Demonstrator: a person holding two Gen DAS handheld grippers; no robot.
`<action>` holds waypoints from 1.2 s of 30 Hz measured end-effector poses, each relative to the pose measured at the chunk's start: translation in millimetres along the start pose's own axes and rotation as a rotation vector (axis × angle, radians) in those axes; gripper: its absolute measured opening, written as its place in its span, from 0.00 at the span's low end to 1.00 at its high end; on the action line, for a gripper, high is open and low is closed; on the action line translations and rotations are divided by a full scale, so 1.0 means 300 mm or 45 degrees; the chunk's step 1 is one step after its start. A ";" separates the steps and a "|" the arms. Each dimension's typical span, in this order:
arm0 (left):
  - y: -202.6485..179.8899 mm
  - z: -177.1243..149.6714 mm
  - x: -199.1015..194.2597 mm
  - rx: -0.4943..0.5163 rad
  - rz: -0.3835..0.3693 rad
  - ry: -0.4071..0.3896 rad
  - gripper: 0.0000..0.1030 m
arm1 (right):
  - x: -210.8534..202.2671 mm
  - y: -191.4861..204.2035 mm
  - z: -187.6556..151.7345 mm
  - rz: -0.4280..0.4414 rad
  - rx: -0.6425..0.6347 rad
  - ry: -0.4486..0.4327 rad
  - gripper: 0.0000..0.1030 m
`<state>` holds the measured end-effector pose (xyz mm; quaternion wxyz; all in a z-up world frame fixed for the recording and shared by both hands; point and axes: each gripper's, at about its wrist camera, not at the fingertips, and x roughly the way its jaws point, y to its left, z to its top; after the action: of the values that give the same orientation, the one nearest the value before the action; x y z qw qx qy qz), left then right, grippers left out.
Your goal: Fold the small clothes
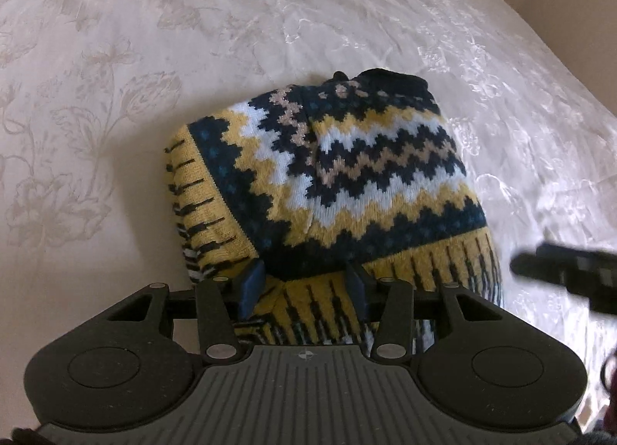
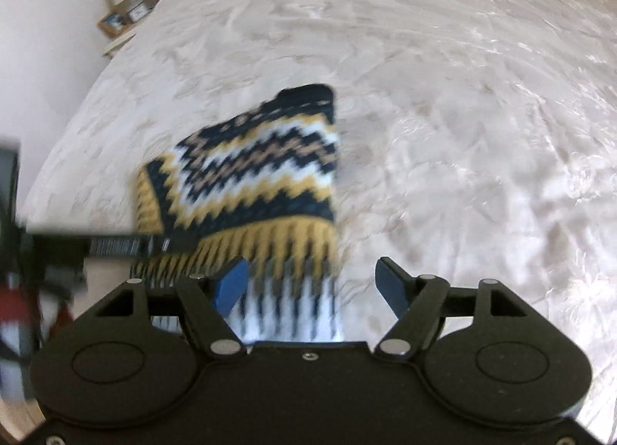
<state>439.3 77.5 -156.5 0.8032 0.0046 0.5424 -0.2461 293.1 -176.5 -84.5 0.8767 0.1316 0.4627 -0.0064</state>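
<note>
Cream floral bedspread (image 1: 115, 78) carries our folded knit sweater (image 1: 339, 175) — both tools, left tool (image 1: 304, 283) and right tool (image 2: 312, 283), released; next we likely tidy its near hem.

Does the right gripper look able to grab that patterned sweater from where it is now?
Probably yes. The right gripper stands open just over the sweater's near edge, with knit already between its fingers and nothing covering it. The left gripper sits over the other side of that edge, apart from it.
</note>
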 end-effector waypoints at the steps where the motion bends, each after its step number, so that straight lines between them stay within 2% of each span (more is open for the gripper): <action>1: 0.004 0.001 -0.001 -0.006 -0.004 0.002 0.43 | 0.009 -0.011 0.018 -0.003 0.010 -0.002 0.74; 10: 0.017 0.015 0.010 -0.051 -0.019 0.026 0.43 | 0.179 -0.058 0.184 -0.020 0.114 0.021 0.74; 14: 0.020 0.024 0.015 -0.065 -0.021 0.035 0.43 | 0.273 -0.055 0.221 -0.026 0.149 0.079 0.77; 16: 0.017 0.027 0.018 -0.062 -0.019 0.046 0.43 | 0.324 -0.041 0.229 -0.044 0.139 0.123 0.81; 18: 0.015 0.030 0.021 -0.059 -0.016 0.052 0.43 | 0.372 -0.020 0.233 -0.061 0.109 0.167 0.81; 22: 0.018 0.032 0.024 -0.070 -0.018 0.053 0.43 | 0.427 0.028 0.244 -0.093 0.024 0.201 0.90; 24: 0.020 0.036 0.016 -0.086 -0.025 0.054 0.43 | 0.437 0.045 0.253 -0.096 -0.020 0.205 0.90; 33: 0.073 -0.059 -0.077 -0.209 -0.053 0.027 0.45 | 0.403 -0.027 0.239 0.045 0.026 0.200 0.90; 36: 0.082 -0.084 -0.088 -0.238 -0.005 0.048 0.55 | 0.392 -0.040 0.226 0.102 0.033 0.196 0.90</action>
<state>419.6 116.3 -150.2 0.7894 -0.0669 0.5780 -0.1956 413.5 -191.1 -146.3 0.8363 0.1614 0.5230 0.0331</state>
